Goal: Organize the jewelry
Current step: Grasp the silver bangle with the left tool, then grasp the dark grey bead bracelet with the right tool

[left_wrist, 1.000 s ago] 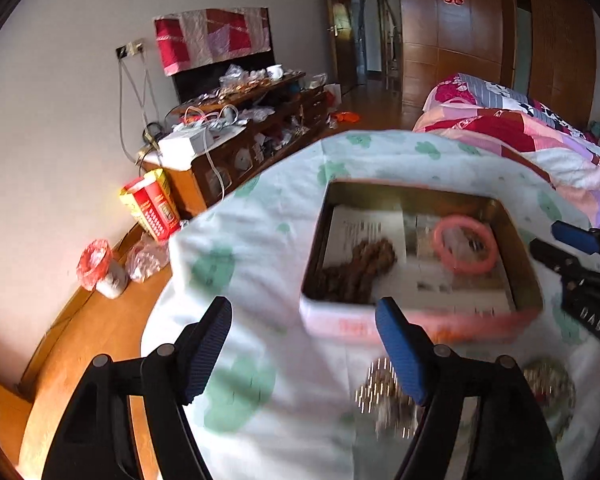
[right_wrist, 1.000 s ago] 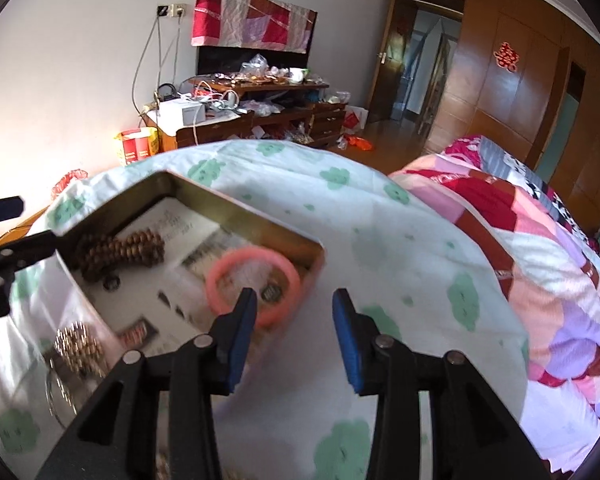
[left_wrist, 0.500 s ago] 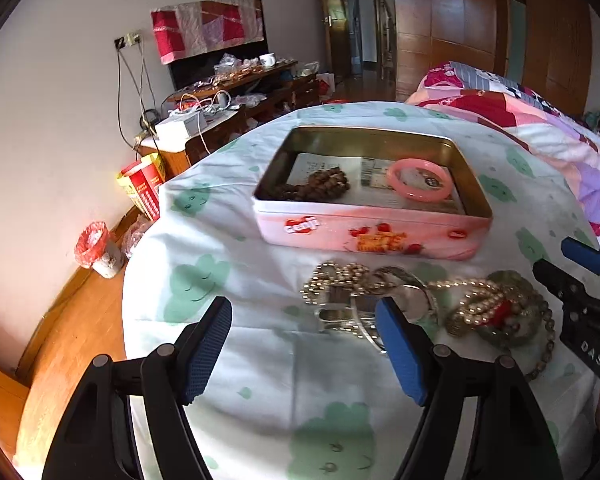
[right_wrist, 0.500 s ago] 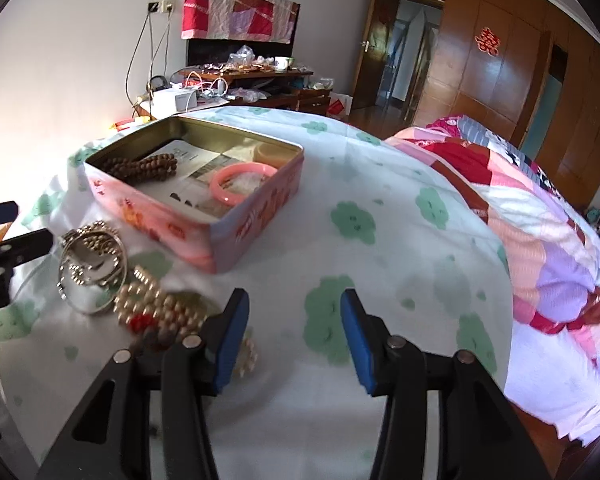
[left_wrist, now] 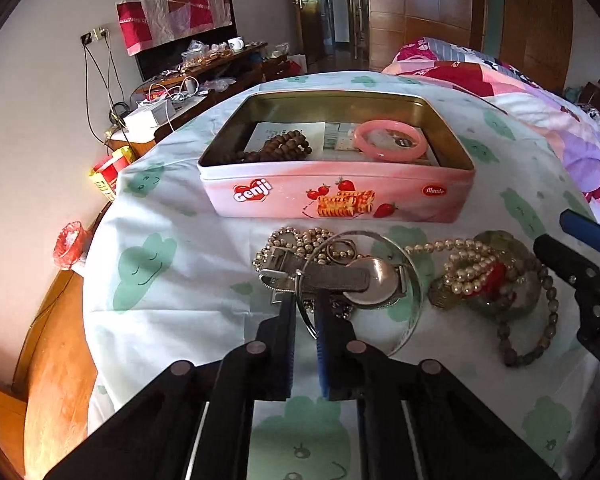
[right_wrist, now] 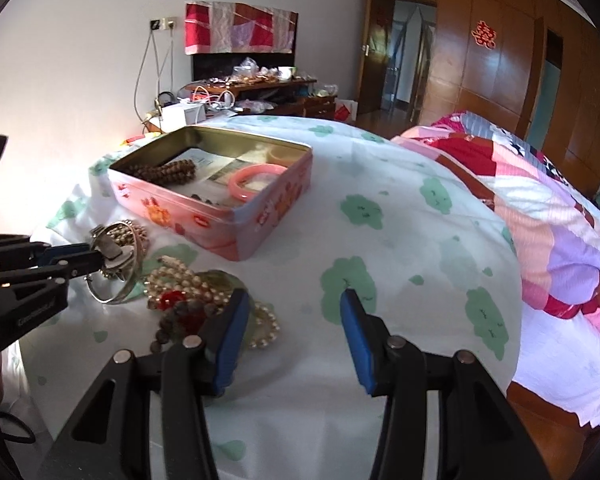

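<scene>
A pink biscuit tin stands open on the table, holding brown beads and a pink bangle. In front of it lies a jewelry pile: a silver watch, a thin silver bangle, a pearl necklace and dark beads. My left gripper is shut on the near rim of the silver bangle, its tips right at the watch strap. My right gripper stands open over bare cloth, just right of the pearl pile, with nothing between its fingers.
The table wears a white cloth with green prints. A quilted bed is close on the right. A cluttered wooden cabinet stands by the far wall, with a red bag on the floor to the left.
My left gripper came down onto the jewelry pile and its jaws went from wide open to shut on the silver bangle. My right gripper pulled back from the tin.
</scene>
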Demonstrator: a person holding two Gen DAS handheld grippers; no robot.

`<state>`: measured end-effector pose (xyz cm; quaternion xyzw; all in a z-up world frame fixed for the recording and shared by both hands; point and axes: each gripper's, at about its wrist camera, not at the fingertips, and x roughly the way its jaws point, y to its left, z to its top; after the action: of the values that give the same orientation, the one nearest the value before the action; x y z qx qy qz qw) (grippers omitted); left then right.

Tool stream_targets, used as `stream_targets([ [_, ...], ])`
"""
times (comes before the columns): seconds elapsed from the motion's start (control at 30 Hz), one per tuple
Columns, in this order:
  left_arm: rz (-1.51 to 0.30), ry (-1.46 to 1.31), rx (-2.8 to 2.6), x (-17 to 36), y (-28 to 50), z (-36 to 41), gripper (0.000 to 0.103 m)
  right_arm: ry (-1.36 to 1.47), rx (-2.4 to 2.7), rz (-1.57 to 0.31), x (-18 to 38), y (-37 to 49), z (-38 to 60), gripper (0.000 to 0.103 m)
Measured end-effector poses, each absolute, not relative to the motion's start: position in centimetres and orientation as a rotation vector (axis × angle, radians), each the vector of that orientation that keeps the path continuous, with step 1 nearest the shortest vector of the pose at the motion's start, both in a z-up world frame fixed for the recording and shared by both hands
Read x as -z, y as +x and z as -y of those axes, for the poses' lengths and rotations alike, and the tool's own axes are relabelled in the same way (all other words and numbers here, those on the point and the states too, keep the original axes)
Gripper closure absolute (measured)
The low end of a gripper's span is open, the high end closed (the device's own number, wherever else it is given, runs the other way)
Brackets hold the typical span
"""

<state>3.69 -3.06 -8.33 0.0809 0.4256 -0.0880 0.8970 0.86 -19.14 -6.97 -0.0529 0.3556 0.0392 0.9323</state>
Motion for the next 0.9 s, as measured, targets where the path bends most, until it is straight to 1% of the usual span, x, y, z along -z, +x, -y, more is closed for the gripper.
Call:
stream_targets([
  [0.07,-0.871,0.161,0.183,7.8,3.5,2.5,0.1,-0.112,-0.09,-0.728,7.0,0.8,18.9,0.053],
  [0.27,-0.839,0.166,0.161,6.3,3.1,1.2,0.1,-0.123,-0.147,-0.699,6.5,0.2,18.2,0.053],
  [0.5,-0.844,0.156,0.137,6.4,3.1,-0.3,0.1,-0.19,-0.179,-0.753,8.1,0.5,16.9,0.054],
  [0.53,-0.843,0.152,0.137,6.3,3.1,-0.3,0.1,-0.192,-0.18,-0.758,8.2,0.5,17.0,0.057],
  [0.57,-0.843,0.149,0.138,6.2,3.1,-0.4,0.1,-0.194,-0.185,-0.762,8.4,0.5,17.0,0.066],
  [0.63,-0.838,0.147,0.139,6.0,3.0,-0.4,0.1,-0.205,-0.194,-0.771,8.5,0.4,16.9,0.074],
  [0.67,-0.836,0.145,0.14,5.9,3.0,-0.5,0.1,-0.215,-0.194,-0.767,8.5,0.3,16.8,0.088],
  [0.9,-0.814,0.131,0.138,4.8,2.8,-1.1,0.1,-0.241,-0.174,-0.731,7.9,-0.2,16.8,0.093],
])
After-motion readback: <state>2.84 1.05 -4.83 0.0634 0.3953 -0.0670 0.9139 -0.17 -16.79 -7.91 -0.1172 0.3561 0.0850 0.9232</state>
